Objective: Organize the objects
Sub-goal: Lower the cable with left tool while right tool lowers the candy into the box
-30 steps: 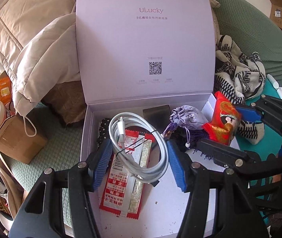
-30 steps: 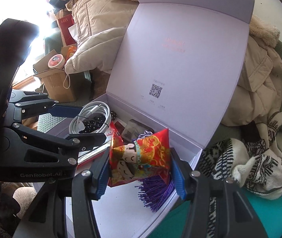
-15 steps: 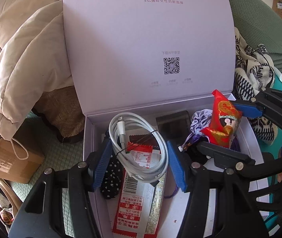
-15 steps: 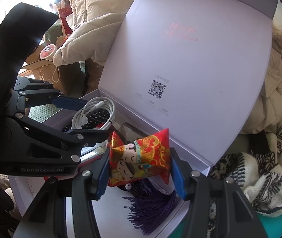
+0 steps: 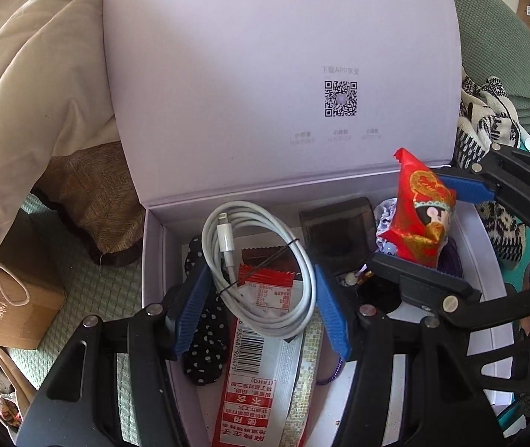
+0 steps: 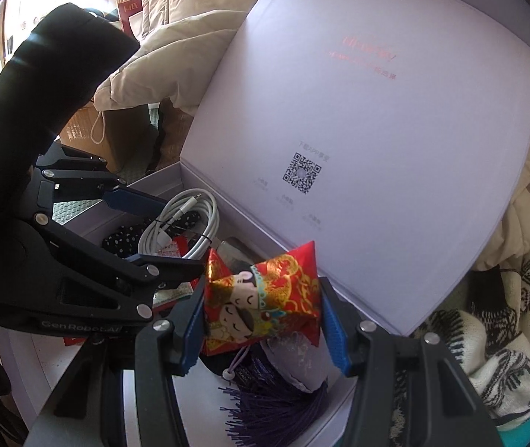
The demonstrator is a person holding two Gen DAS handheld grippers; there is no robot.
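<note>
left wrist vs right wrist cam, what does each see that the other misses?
Left wrist only: the red-and-white sachet with its barcode, lying under the coiled white cable.

Right wrist only: the purple tassel fanned out below the red packet.

Both: the open lavender box, its QR-code lid, the left gripper holding the cable, the right gripper holding the packet, and the polka-dot cloth.

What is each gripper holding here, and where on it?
Left gripper: coiled white cable, pinched across the coil's opposite sides. Right gripper: red snack packet, clamped at its two side edges.
</note>
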